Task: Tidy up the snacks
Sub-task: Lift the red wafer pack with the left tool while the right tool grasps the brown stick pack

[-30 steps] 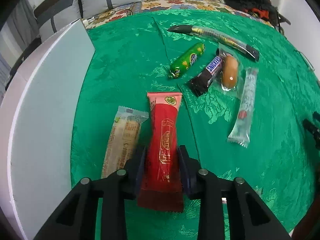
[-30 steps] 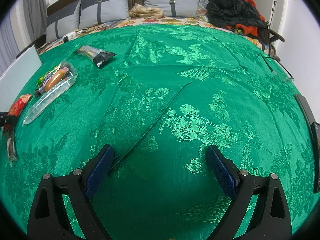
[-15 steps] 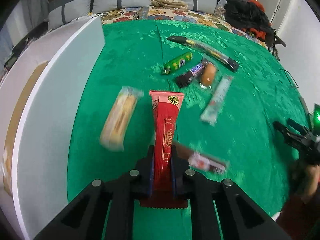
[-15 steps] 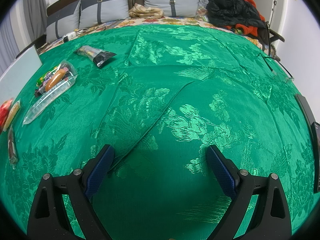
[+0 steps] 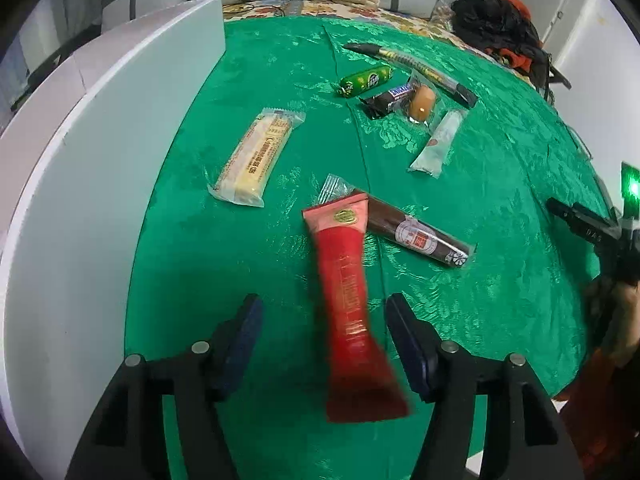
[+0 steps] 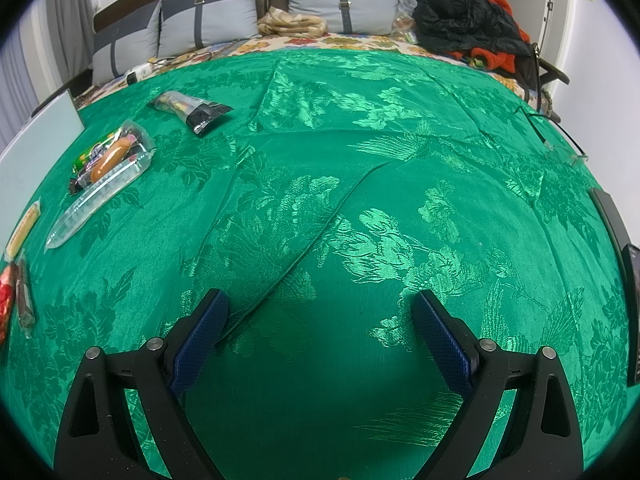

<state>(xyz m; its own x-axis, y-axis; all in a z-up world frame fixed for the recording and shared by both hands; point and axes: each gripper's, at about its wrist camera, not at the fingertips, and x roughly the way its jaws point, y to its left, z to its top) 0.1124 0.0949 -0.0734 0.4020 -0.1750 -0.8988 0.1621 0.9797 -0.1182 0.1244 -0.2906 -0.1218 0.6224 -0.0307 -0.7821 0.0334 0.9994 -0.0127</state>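
While left gripper [image 5: 322, 344] gapes, red packet [image 5: 348, 292] loose, blurred

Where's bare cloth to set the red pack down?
Bare cloth lies between the white board and the red pack, below the yellow bar. The right hand-held gripper hangs over a wide bare stretch. Crowded: the far cluster around the Snickers, and beside the brown bar.

Between the wide-apart fingers of the left gripper [image 5: 322, 334] lay a blurred red packet [image 5: 348, 300], with a white box wall [image 5: 80, 184] closing the left side, whereas ahead of the right gripper [image 6: 320, 320] the green cloth [image 6: 360, 200] lay bare.
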